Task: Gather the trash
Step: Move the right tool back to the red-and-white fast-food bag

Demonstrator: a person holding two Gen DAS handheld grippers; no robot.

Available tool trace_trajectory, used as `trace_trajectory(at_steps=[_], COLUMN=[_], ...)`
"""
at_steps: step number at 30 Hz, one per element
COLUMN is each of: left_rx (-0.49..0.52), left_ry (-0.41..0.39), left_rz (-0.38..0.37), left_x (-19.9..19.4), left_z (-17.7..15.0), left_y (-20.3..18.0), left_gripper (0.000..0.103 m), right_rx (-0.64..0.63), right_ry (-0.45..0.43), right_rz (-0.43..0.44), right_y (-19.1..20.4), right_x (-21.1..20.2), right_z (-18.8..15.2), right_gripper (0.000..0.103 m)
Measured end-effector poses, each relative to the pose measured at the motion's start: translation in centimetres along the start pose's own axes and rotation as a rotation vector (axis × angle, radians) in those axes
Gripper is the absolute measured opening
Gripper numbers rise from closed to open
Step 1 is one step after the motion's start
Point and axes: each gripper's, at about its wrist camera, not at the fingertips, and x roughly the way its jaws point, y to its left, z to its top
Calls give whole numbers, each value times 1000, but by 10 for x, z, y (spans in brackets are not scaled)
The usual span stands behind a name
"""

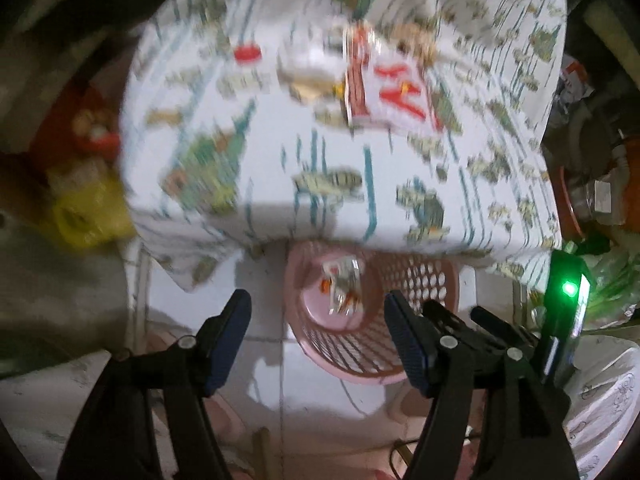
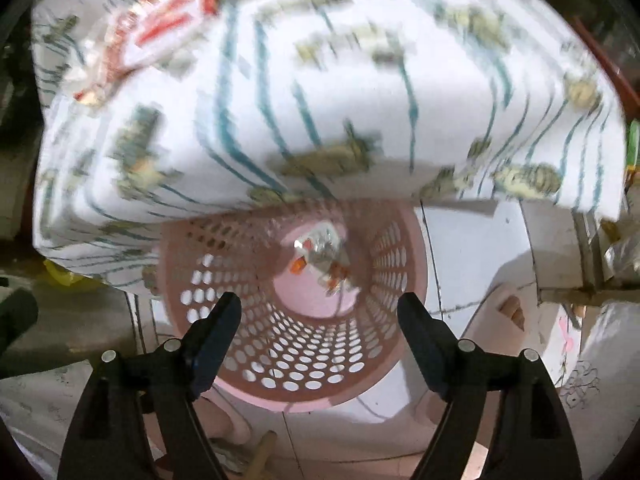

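Note:
A pink perforated basket (image 1: 416, 280) stands on the floor under the table's front edge; it also shows in the right wrist view (image 2: 280, 344). A crumpled wrapper (image 1: 342, 286) lies at its bottom, also seen in the right wrist view (image 2: 320, 258). On the patterned tablecloth (image 1: 280, 168) lie a red-and-white wrapper (image 1: 390, 94), a red cap (image 1: 247, 53) and a pale crumpled piece (image 1: 310, 62). The red-and-white wrapper shows in the right wrist view (image 2: 160, 28) too. My left gripper (image 1: 318, 336) is open and empty above the basket. My right gripper (image 2: 320, 332) is open and empty over the basket's mouth.
A yellow bag (image 1: 86, 216) and red items (image 1: 94, 132) sit left of the table. The other gripper's body with a green light (image 1: 568, 289) is at the right. Clutter and bags (image 1: 600, 184) crowd the right side. White tiled floor (image 2: 472, 272) surrounds the basket.

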Motion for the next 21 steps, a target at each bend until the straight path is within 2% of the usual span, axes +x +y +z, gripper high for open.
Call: trace_trajectory(at_steps=[8,11,13,19,21], left_rx=[4,-5,-13,-7,-11], left_ry=[-293,-402,-463,-587,-622], left_rz=[23,28,42,100,108], left_x=[-81,-107,-121,-157,-171], left_z=[11,10,9,12,17], left_y=[14,20,22,25,26], left_gripper=[69,79,91,98,102], right_rx=[-44,-75,-92,-134,-167], right_ry=[-234,-320,-367,-452,-506], right_rz=[38,25,20,33,40], right_y=[23,26,30,40,47], right_x=[-87,-112,-127,-174,-199], right_z=[6,6,5,17,24], right_gripper=[82,82,82,82,83])
